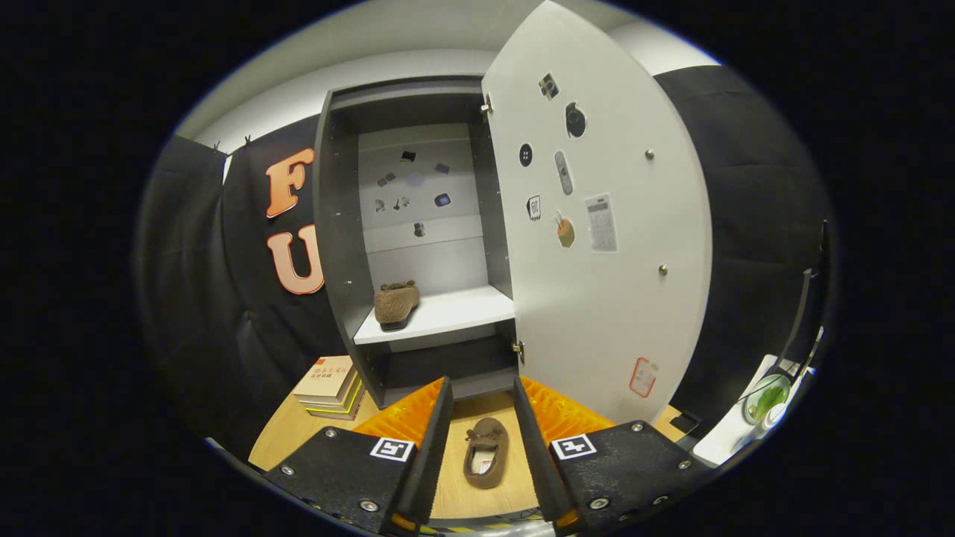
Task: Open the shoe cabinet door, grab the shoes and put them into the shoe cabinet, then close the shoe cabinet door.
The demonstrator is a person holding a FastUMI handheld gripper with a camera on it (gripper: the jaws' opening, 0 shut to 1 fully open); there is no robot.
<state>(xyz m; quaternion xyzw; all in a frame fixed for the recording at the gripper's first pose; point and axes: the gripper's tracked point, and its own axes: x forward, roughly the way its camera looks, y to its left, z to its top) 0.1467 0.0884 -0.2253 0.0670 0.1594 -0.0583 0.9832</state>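
A brown slipper-style shoe point(486, 452) lies on the wooden table point(287, 440) in the gap between the two fingers, toe pointing toward the cabinet, touched by neither finger. The gripper point(483, 406) hangs above it with its fingers spread wide, holding nothing.

Just beyond the fingertips stands the shoe cabinet point(418, 231), dark grey outside with a pale back panel. Its door point(604, 224) is swung open to the right of the opening, the inner face turned toward the camera and dotted with small stickers. The second brown shoe point(395, 303) already sits on the white shelf point(448, 313) inside, at the shelf's left end near the front edge, toe facing out. More small stickers show on the cabinet's back panel above it.

To the left of the cabinet's foot, a short stack of books point(328, 386) rests on the table. Well off to the right, past the door, is a white surface with a green round item point(767, 395) on it, too small to identify.
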